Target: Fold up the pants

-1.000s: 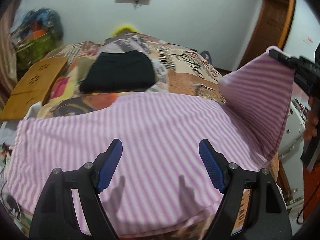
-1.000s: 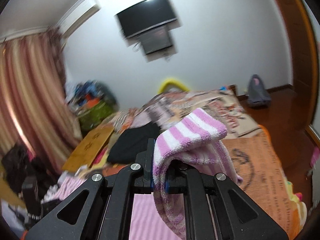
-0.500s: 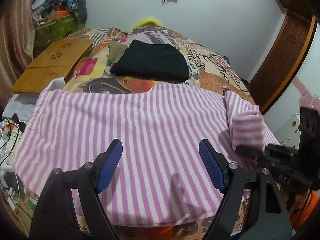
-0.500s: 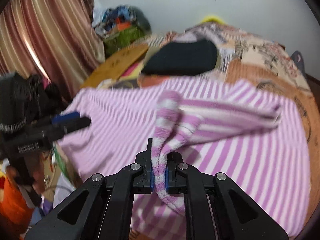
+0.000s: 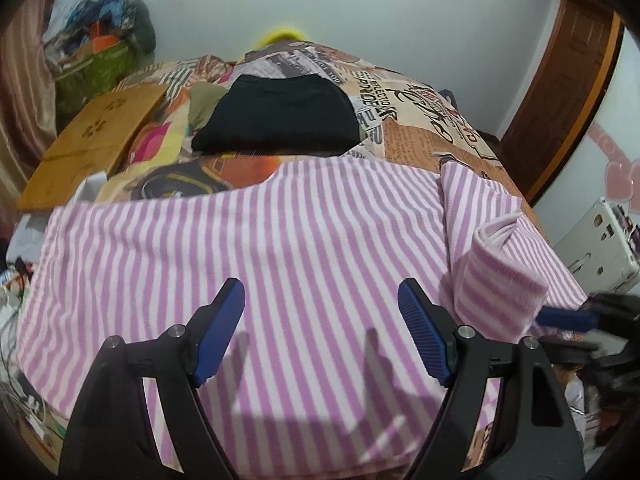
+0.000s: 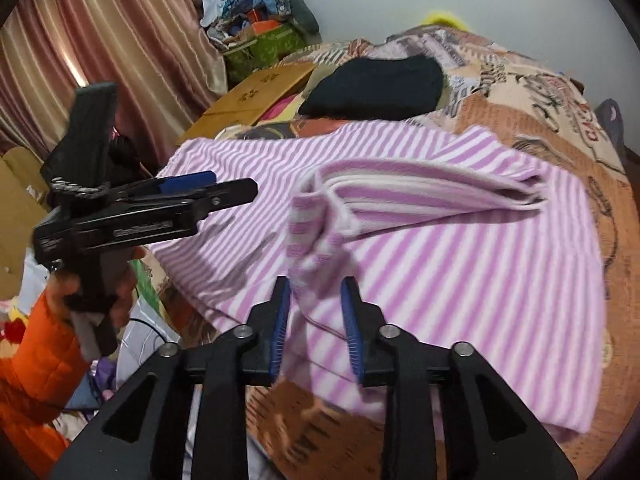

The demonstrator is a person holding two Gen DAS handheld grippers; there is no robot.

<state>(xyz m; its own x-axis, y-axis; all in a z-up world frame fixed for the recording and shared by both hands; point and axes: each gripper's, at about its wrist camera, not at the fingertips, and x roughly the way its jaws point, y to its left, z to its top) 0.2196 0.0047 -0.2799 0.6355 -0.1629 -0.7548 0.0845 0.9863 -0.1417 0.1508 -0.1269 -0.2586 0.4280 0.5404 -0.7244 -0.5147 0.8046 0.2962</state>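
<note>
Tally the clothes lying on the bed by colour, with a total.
Pink-and-white striped pants: 1
Black folded garment: 1
Olive-green garment, partly hidden beside the black one: 1
Total: 3

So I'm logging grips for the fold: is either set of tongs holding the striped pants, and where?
Neither. The right tongs have just opened around the folded-over corner of the striped pants; the left tongs hover open.

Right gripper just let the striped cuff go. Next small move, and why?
Probably draw the right gripper back clear of the cuff. Its jaws have just been opening and the cuff lies loose between them, bunched on the striped pants. The left gripper hovers open over flat fabric.
</note>
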